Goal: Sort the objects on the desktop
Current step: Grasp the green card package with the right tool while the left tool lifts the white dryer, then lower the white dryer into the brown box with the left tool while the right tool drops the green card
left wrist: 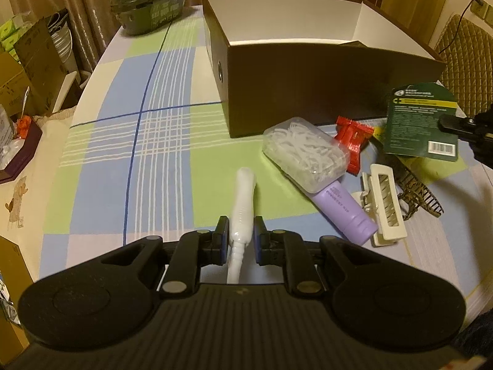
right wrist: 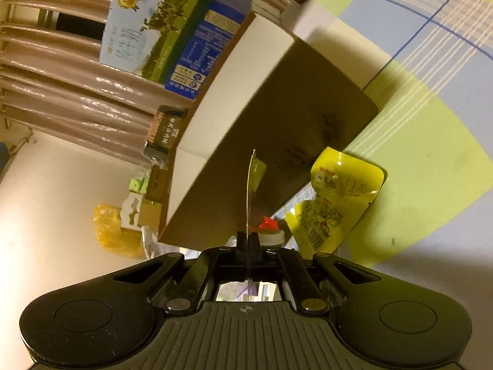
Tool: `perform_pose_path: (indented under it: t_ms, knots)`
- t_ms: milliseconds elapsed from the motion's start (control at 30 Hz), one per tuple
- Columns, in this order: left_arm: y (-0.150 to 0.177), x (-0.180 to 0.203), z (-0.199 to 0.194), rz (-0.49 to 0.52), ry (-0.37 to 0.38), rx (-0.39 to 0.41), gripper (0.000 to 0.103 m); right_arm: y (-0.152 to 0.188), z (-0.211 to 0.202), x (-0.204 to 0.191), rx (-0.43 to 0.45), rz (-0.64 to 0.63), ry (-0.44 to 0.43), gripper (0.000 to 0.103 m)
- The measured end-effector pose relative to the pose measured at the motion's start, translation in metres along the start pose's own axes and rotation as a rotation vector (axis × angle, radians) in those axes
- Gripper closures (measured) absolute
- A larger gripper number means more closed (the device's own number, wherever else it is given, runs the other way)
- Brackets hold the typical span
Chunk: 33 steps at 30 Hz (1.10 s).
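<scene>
left gripper [left wrist: 241, 236]: clamped on white tube [left wrist: 242, 203] — lift clear before swinging.
right gripper [right wrist: 249, 240]: pinching green card [left wrist: 420, 120] edge-on — release over brown box [left wrist: 308, 92].

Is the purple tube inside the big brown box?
No, the purple tube lies on the tablecloth in front of the brown box.

One brown box [left wrist: 323, 86], two hair claw clips [left wrist: 385, 206], one purple tube [left wrist: 348, 215], one red candy [left wrist: 351, 141], one green card [left wrist: 422, 120], one white tube [left wrist: 243, 200]
</scene>
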<state>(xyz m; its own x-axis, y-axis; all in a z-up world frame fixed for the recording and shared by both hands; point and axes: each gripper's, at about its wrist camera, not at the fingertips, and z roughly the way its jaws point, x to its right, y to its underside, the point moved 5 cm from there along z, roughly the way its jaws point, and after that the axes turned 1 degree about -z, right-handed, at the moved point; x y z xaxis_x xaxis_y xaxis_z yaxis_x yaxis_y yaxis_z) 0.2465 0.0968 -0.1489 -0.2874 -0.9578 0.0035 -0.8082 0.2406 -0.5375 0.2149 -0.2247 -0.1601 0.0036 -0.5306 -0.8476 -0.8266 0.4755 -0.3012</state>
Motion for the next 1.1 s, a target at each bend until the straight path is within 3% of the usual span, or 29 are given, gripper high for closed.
perform_pose_path:
  t_ms: [633, 1100]
  knots:
    - [-0.045, 0.017, -0.058, 0.026, 0.042, 0.171, 0.091, -0.031, -0.056, -0.03, 0.11, -0.061, -0.046, 0.103]
    - [-0.116, 0.038, -0.068, 0.055, 0.086, 0.316, 0.091, -0.082, -0.04, -0.057, 0.144, -0.085, -0.072, 0.103]
